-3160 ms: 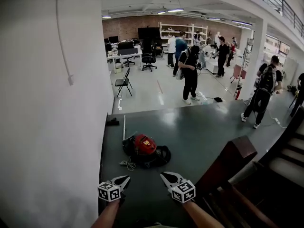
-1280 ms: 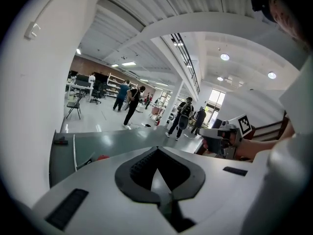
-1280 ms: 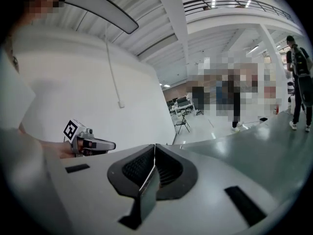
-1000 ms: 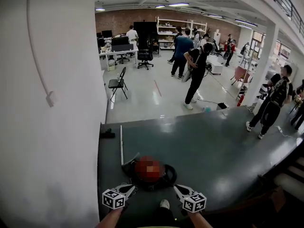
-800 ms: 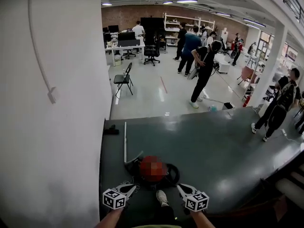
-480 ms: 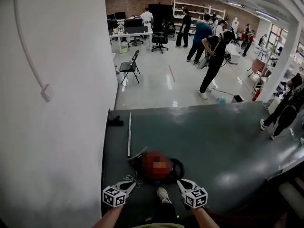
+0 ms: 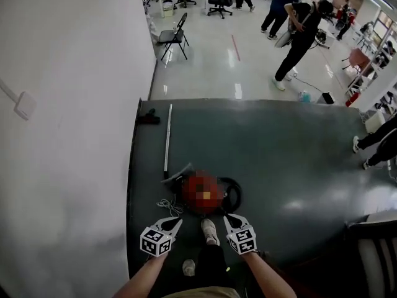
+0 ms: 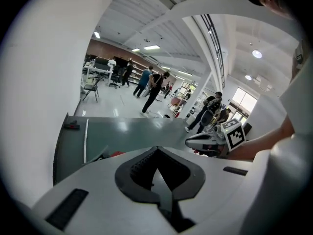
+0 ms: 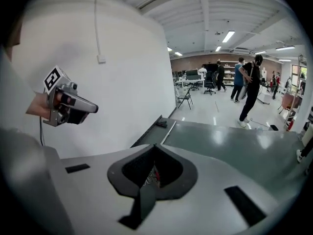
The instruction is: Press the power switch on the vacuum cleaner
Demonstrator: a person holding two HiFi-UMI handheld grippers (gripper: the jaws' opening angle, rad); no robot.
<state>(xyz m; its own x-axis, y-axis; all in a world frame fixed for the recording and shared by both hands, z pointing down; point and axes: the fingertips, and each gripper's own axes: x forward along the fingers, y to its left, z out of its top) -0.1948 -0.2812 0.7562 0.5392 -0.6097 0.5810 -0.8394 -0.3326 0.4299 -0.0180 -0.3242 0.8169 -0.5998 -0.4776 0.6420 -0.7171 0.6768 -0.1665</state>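
Head view: left gripper [image 7: 175, 221] and right gripper [image 7: 227, 218], each with jaws closed together, held near the vacuum cleaner [image 7: 203, 193] on the dark floor [image 7: 298, 166].

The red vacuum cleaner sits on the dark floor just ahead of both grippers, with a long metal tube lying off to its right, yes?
Not quite. The metal tube lies to the left of the red vacuum cleaner, near the white wall, as the head view shows. The rest holds.
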